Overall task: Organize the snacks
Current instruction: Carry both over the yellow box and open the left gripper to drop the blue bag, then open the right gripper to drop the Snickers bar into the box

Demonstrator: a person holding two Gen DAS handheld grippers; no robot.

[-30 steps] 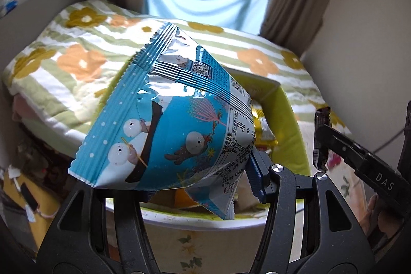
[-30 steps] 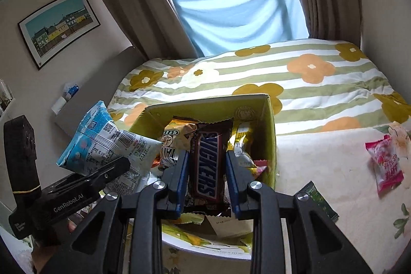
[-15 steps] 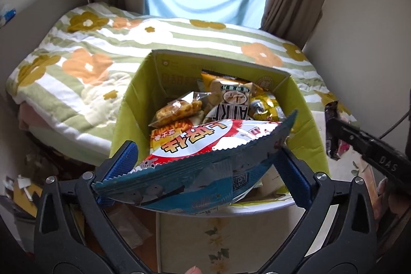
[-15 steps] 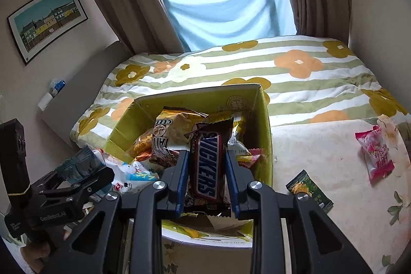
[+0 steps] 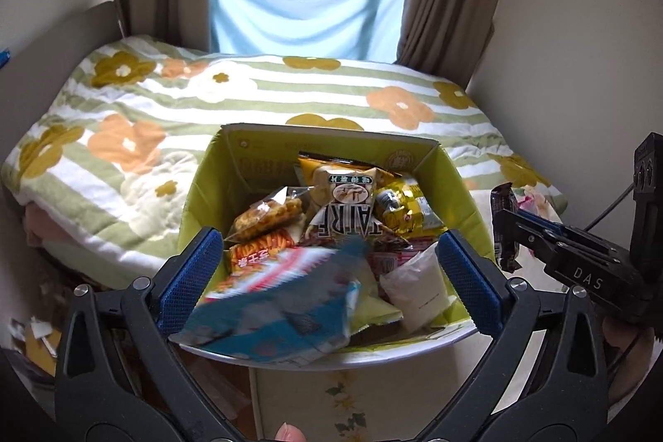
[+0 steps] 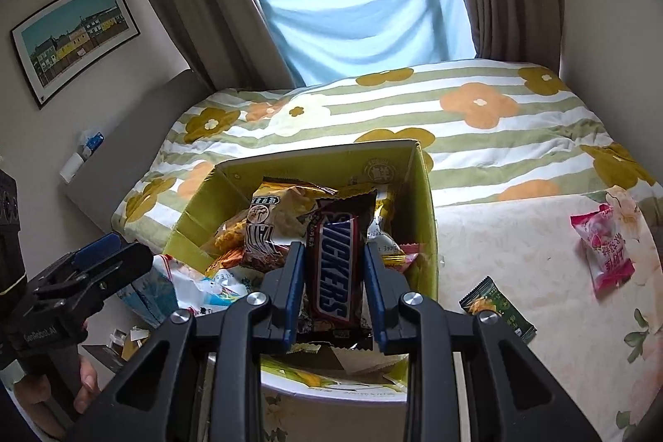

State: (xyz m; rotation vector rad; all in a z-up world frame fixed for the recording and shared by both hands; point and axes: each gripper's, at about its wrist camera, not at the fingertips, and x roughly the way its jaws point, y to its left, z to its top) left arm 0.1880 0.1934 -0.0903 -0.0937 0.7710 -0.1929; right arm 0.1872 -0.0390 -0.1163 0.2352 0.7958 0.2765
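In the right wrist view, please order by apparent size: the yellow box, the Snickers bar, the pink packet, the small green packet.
1. Yellow box, clearly the largest.
2. Snickers bar; it sits close to the camera, so its size is exaggerated.
3. Pink packet.
4. Small green packet, the smallest.

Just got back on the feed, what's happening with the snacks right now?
A person is packing snacks into the yellow-green box with two handheld grippers. The left gripper has just been opening and stands wide; the blue snack bag, blurred, lies at the box's near left corner, free of the pads. The right gripper is shut on a Snickers bar, held over the box. A pink packet and a small green packet are on the table outside the box.
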